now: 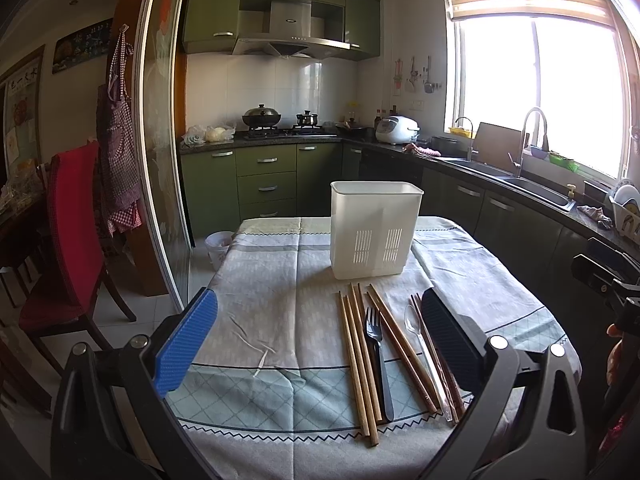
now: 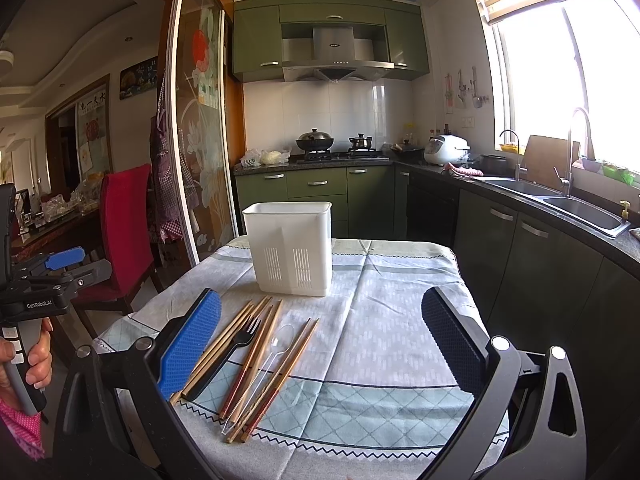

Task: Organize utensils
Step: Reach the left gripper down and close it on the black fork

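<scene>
A white plastic utensil holder (image 1: 374,230) (image 2: 290,248) stands upright on the table with a patterned cloth (image 1: 272,320) (image 2: 380,340). In front of it lie several wooden chopsticks (image 1: 358,364) (image 2: 236,340), a black plastic fork (image 1: 378,356) (image 2: 234,350) and a clear plastic spoon (image 1: 420,344) (image 2: 276,346). My left gripper (image 1: 320,320) is open and empty, held above the table just left of the utensils. My right gripper (image 2: 322,320) is open and empty, with the utensils by its left finger. The left gripper also shows at the left edge of the right wrist view (image 2: 60,268).
A red chair (image 1: 68,240) (image 2: 124,232) stands left of the table beside a glass sliding door (image 1: 164,160). A small cup (image 1: 218,246) sits on the floor. Green cabinets, stove (image 1: 280,128) and sink counter (image 1: 520,184) lie behind and to the right.
</scene>
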### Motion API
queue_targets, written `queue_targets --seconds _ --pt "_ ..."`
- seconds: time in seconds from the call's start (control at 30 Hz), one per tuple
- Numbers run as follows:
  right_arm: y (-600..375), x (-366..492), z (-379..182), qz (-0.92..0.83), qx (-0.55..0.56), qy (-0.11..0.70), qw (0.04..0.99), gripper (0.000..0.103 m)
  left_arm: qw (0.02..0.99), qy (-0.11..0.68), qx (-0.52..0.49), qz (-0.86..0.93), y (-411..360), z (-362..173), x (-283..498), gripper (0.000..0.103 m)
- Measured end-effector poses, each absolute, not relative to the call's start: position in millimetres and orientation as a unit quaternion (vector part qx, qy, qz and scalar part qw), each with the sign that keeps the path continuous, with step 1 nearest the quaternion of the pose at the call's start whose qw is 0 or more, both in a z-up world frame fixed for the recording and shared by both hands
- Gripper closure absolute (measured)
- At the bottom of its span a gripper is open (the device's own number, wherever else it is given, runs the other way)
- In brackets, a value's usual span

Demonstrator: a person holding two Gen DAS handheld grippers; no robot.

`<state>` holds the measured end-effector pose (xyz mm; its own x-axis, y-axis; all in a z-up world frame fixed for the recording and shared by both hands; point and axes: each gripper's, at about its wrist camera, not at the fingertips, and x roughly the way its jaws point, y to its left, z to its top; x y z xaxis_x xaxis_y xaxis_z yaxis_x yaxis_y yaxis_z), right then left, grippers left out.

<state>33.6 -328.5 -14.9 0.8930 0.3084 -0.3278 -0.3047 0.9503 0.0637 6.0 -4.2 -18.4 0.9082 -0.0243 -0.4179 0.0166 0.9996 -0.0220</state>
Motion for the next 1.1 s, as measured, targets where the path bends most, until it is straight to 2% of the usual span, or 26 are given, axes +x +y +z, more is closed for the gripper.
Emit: queue_targets --seconds 0.27,0.53,0.9,1.1 --pt "-332.8 45.7 -21.5 0.151 0.007 0.198 0.968 0.004 0.967 0.252 -0.008 -0.013 -7.5 -24.6 26.0 0.006" --pt "-347.0 89.4 -44.7 0.147 0.023 0.295 0.944 0.004 0.928 0.369 -0.027 -0.038 -20.2 -43.3 82.2 0.006" --pt "-394.7 160.4 -77.0 0.138 0.111 0.417 0.891 0.004 0.846 0.522 -0.037 -0.100 -57.4 -76.4 155.6 0.006" --pt "-384.7 187.5 -86.1 0.114 0.042 0.476 0.871 0.004 0.787 0.608 -0.026 -0.104 -73.7 -100.8 183.0 0.007"
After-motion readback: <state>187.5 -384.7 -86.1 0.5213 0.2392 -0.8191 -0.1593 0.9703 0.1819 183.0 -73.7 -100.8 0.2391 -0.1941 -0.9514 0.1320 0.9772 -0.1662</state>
